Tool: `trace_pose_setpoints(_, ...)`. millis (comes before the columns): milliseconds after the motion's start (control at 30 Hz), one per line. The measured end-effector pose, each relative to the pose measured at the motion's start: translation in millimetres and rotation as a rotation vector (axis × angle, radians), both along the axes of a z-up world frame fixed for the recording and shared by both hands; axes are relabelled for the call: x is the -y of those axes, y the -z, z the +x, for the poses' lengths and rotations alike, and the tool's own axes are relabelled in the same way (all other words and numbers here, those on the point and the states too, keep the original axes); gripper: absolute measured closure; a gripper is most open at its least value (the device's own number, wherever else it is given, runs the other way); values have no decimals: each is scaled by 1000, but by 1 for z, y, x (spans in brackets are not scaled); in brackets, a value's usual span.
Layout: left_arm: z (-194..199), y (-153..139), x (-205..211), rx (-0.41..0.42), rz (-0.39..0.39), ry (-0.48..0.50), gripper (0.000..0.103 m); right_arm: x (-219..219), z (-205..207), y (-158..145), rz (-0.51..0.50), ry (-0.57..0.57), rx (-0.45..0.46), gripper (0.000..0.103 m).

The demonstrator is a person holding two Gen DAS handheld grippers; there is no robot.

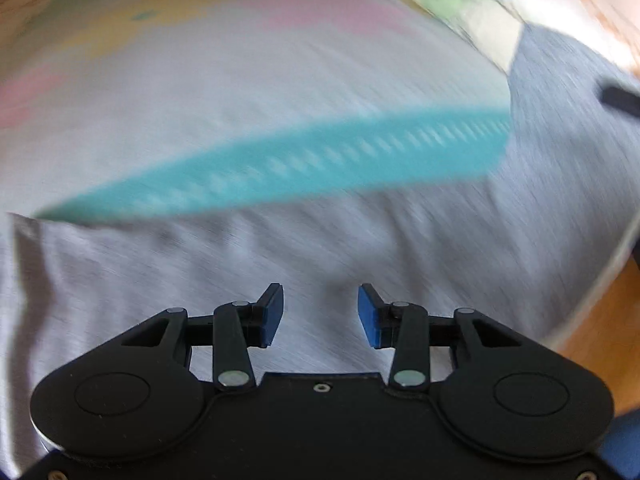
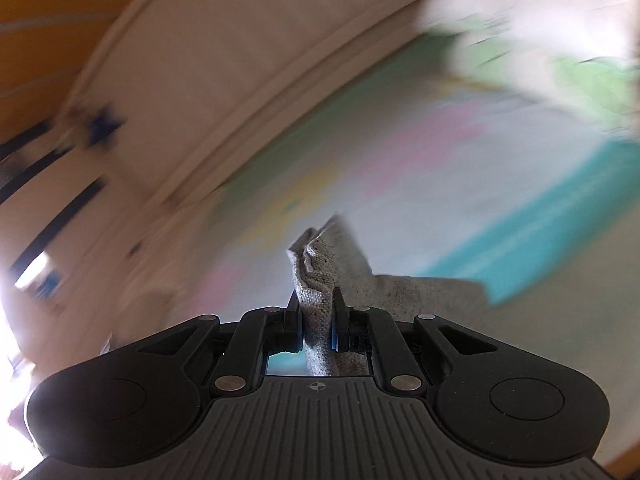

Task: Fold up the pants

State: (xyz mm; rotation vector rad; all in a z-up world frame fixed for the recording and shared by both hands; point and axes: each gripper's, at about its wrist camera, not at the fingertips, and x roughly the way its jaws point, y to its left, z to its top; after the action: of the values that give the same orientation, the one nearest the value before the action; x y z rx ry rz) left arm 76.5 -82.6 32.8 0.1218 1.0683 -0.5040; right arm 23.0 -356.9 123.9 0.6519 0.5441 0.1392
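Left wrist view, smeared by motion blur: the grey pants [image 1: 320,248] fill the lower half of the frame, their weave and folds hard to make out, with a teal stripe [image 1: 304,160] of the pastel-patterned mat [image 1: 200,60] crossing the middle behind them. The left gripper [image 1: 320,314] hangs just over the cloth at bottom centre, its blue-padded fingers [image 1: 370,318] spread apart with nothing between them. Right wrist view, also heavily blurred: the right gripper [image 2: 317,330] at bottom centre is clamped on a bunched fold of the pants [image 2: 320,280], which rises between its fingers and trails off to the lower right, partly hidden by the gripper body. Whatever lies at upper left is too streaked to identify.
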Motion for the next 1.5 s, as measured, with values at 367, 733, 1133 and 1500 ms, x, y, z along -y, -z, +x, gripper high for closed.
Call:
trace_pose_setpoints(367,58,-3,-111,-65,-170,-304,54,-141,52,52,-174,-268,-159,91)
trace_pose_setpoints(733,62,28,-150,-85,-94,-383,54,-206,55,73,-368,-429,-196,74)
trace_pose_setpoints(1133,51,-9,-159,93,-80,-343,54,-88,26,17,-303,-218,-178,77)
trace_pose_setpoints(1500,-15,14,-86,9,0,21,54,-13,16,73,-250,-91,-508,94)
